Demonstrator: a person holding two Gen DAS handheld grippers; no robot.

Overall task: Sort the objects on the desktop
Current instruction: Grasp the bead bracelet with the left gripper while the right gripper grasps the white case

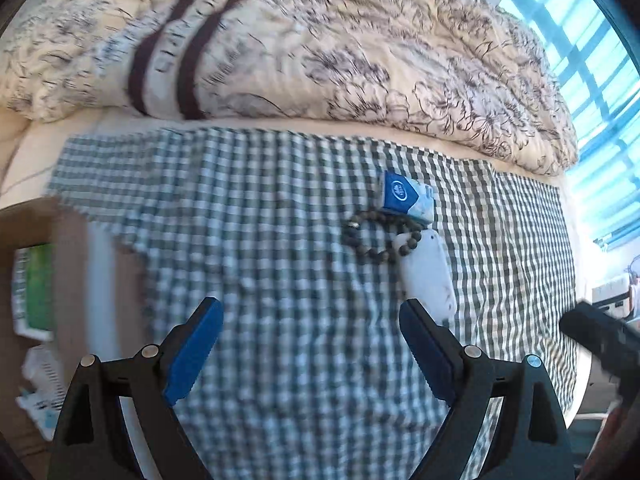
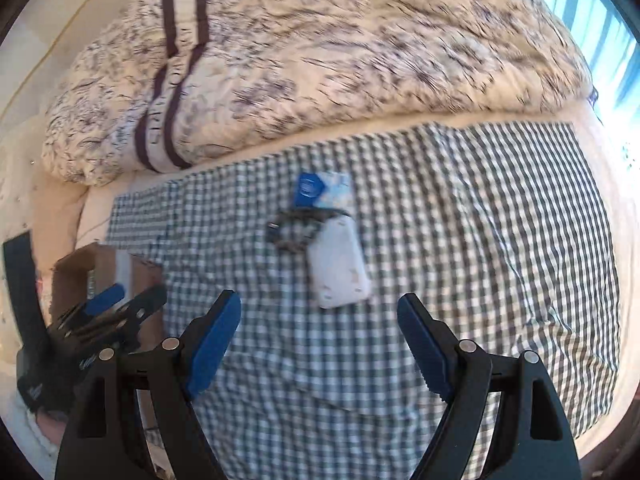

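Both my grippers point down at a bed covered by a green-and-white checked cloth. My left gripper has its blue fingers spread wide, with only cloth between them. My right gripper is likewise released, its fingers wide apart over bare cloth and grasping nothing.

The things to sort lie together in a small cluster near the middle of the cloth. A blue-and-white packet lies farthest from me. Touching its near edge is a loop of dark beads. A flat white case lies nearest me, and the beads drape over its far end. In the left view the case's near end sits just beside the tip of my right-hand finger, partly hidden behind it; whether they touch I cannot tell. In the right view the cluster lies ahead of my fingers, apart from them; the view is blurred.

At the left edge of the cloth stands a brown cardboard box, open at the top, with something green and white inside in the left view. My left gripper hangs over that box in the right view. A floral quilt is heaped along the far side of the bed, and a bright window shows at the right.
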